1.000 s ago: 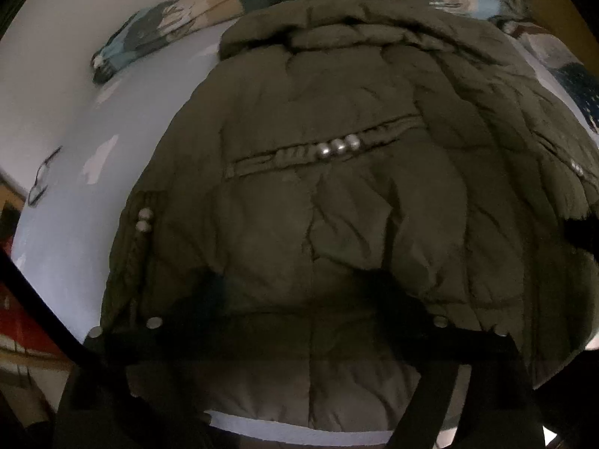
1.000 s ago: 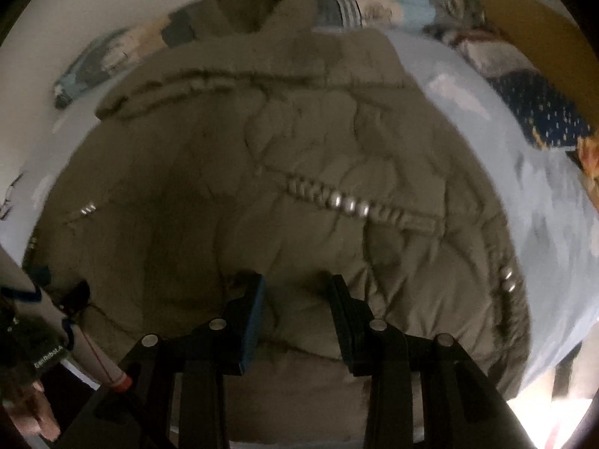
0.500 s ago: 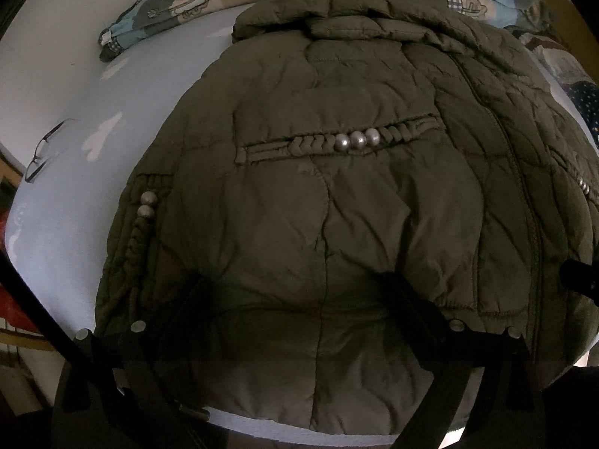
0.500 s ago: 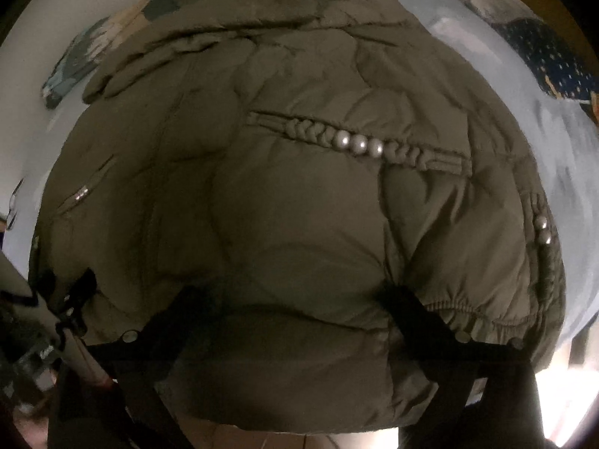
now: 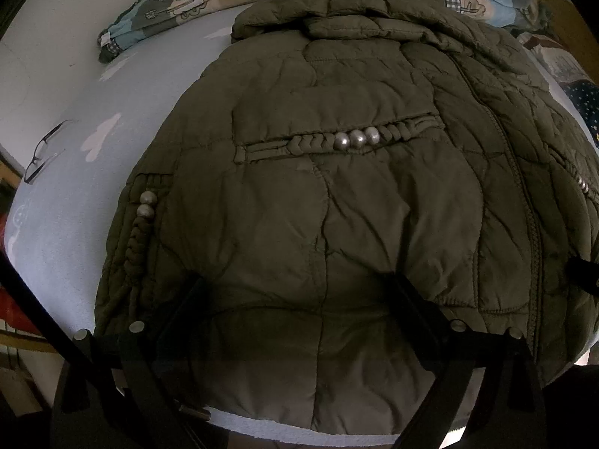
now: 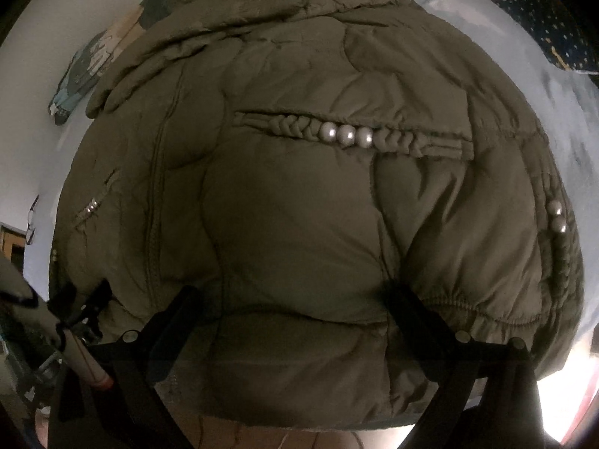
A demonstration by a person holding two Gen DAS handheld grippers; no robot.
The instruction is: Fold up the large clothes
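An olive quilted puffer jacket [image 5: 337,205] lies spread on the light blue bed sheet [image 5: 75,224], hood at the far end, hem toward me. Braided trim with three silver beads [image 5: 357,138] crosses its panel. My left gripper [image 5: 299,295] is open wide just above the hem on the jacket's left half, and its dark fingers [image 5: 187,307] press on nothing. In the right wrist view the same jacket [image 6: 299,205] fills the frame. My right gripper [image 6: 295,303] hangs open wide over the hem on the right half, with only fabric beneath the gap.
A patchwork quilt [image 5: 168,7] lies bunched at the far edge of the bed. Eyeglasses [image 5: 45,149] rest on the sheet at the left. A dark dotted pillow [image 6: 554,26] sits far right. The bed's near edge and the floor [image 6: 262,437] lie below the hem.
The right gripper's jaws went from narrow to wide apart, and it came lower and closer to the jacket. The left gripper kept its place with jaws wide.
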